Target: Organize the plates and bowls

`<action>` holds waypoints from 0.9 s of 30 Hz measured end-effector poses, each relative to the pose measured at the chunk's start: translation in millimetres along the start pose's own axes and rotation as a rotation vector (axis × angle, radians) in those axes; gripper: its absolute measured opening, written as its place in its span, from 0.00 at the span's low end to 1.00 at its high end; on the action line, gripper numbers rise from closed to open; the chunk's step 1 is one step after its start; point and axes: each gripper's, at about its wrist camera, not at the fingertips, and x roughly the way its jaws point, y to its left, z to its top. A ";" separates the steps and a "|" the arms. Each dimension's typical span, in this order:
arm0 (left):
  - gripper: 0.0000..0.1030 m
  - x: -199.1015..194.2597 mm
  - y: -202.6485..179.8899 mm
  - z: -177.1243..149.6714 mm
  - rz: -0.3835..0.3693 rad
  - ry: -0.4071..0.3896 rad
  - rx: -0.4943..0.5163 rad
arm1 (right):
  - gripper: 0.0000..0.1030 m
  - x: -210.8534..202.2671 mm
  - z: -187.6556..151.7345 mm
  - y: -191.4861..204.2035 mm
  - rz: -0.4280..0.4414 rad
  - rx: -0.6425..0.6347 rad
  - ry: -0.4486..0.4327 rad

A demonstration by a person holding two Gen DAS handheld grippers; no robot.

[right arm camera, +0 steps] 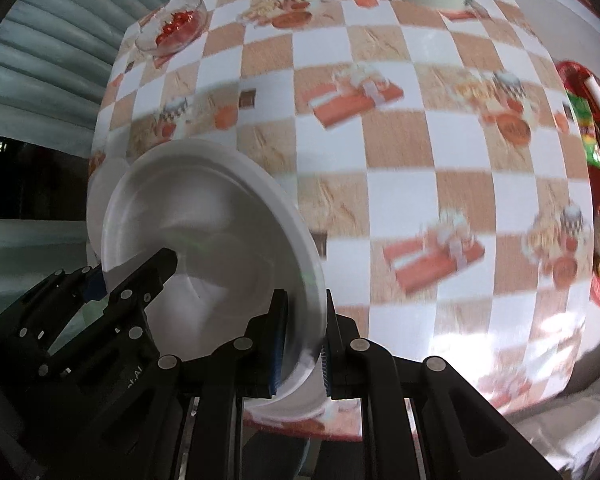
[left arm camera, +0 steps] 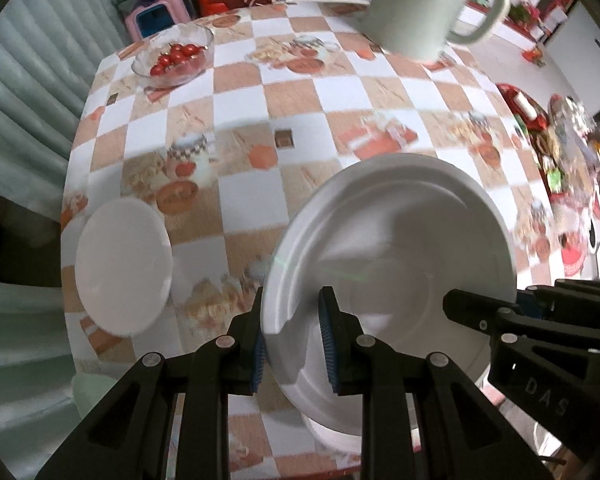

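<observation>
Left gripper (left arm camera: 292, 336): jaws clamped on left rim of white bowl (left arm camera: 396, 264), near table edge. Small white plate (left arm camera: 124, 268) lies left, unstacked.
Right gripper (right arm camera: 303, 344): jaws clamped on bowl's right rim. Judgement: sorting early; stacking remains.

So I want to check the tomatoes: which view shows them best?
Left wrist: the tomatoes look sharp and separate in their glass bowl. Right wrist shows them smaller, blurred into a red patch.
</observation>
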 end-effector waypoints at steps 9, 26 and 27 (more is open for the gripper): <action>0.26 11.5 -18.7 -55.8 -0.027 0.082 0.063 | 0.16 16.0 -53.3 -13.2 -0.023 0.046 0.073; 0.26 40.3 -22.7 -79.6 -0.065 0.170 0.077 | 0.16 44.9 -69.6 -19.0 -0.059 0.075 0.122; 0.26 42.2 -21.9 -80.0 -0.065 0.173 0.075 | 0.16 47.6 -68.5 -17.4 -0.061 0.073 0.123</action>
